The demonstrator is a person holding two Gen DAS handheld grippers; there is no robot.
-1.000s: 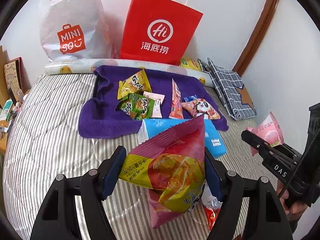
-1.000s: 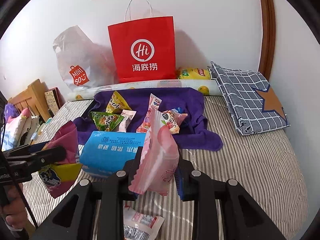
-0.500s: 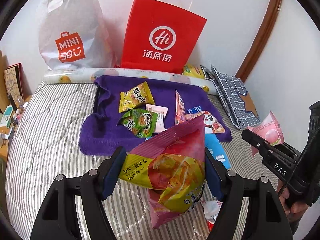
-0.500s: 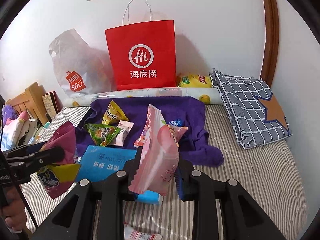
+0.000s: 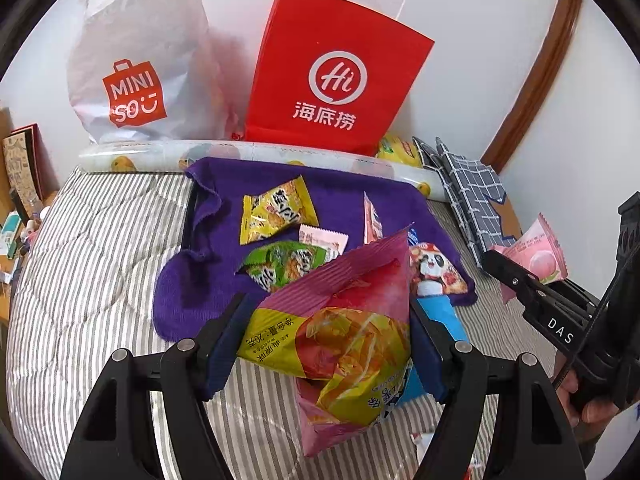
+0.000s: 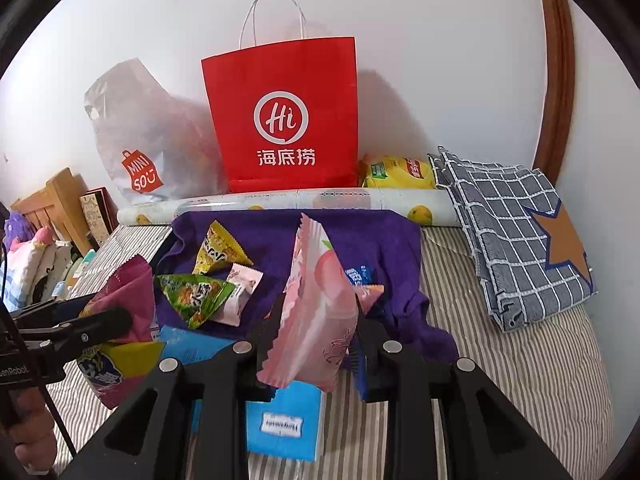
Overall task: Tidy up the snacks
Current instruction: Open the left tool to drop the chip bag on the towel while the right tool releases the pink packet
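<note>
The left gripper (image 5: 326,344) is pinching a magenta-and-yellow chip bag (image 5: 340,328) by its sides, above the striped bed (image 5: 92,264). The right gripper (image 6: 316,320) is clamping a pink peach-print packet (image 6: 316,312) (held upright) over a blue tissue pack (image 6: 284,420). Loose snacks are lying on the purple towel (image 5: 200,280); the farthest labels are probably unreadable. A red paper bag (image 6: 286,120) is standing behind.

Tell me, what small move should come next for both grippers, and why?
Probably carry both forward over the purple towel and release. The left gripper grips the magenta chip bag, the right gripper the pink peach packet, and other snacks already lie there.
</note>
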